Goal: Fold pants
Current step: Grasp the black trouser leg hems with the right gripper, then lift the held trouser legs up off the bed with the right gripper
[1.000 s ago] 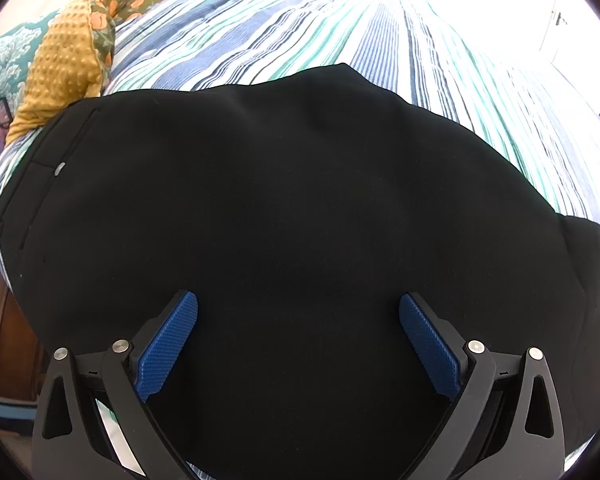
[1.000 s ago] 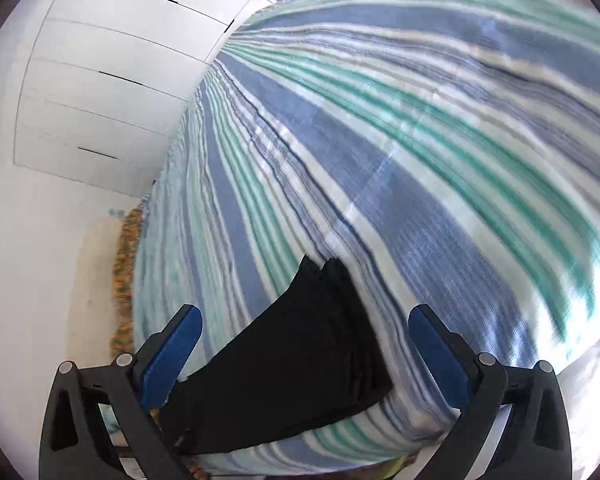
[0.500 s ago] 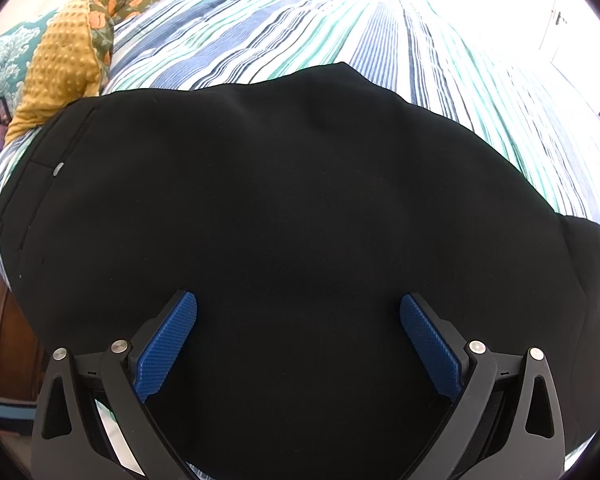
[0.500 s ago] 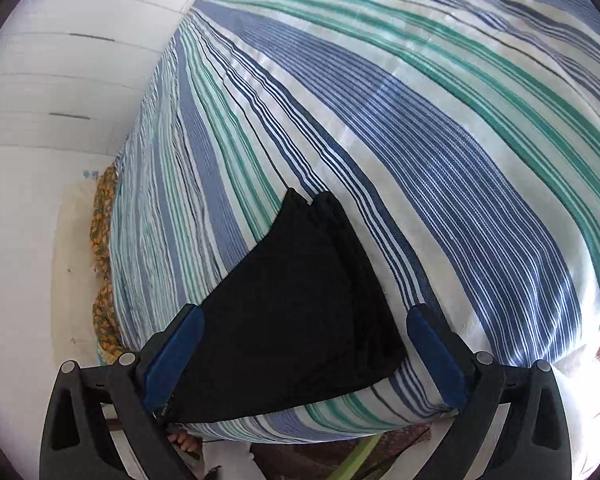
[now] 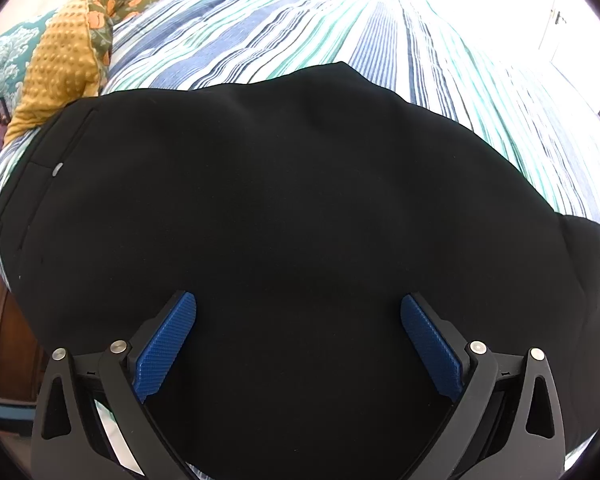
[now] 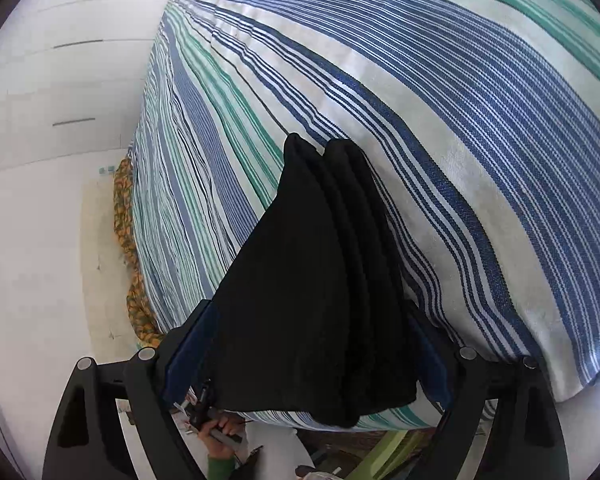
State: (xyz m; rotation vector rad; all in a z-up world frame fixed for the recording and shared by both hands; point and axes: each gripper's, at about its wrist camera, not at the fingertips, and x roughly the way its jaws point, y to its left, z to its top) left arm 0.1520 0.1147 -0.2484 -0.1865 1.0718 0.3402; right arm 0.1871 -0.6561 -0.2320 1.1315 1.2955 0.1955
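both claws (image 5: pixel 298 344) (image 6: pixel 306 356) seemingly agape over pants (image 5: pixel 292 208)

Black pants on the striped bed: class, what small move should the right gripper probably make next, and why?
Probably close the right gripper on the pants: its fingers stand open on either side of the leg end, gripping nothing. The left gripper is open over the waist end.

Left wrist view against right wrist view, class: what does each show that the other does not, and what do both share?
Only the left wrist view shows the waistband button and the mustard dotted blanket. Only the right wrist view shows the stacked leg hems and white cupboards. Both show the black pants on the striped bedspread, between open blue-padded fingers.
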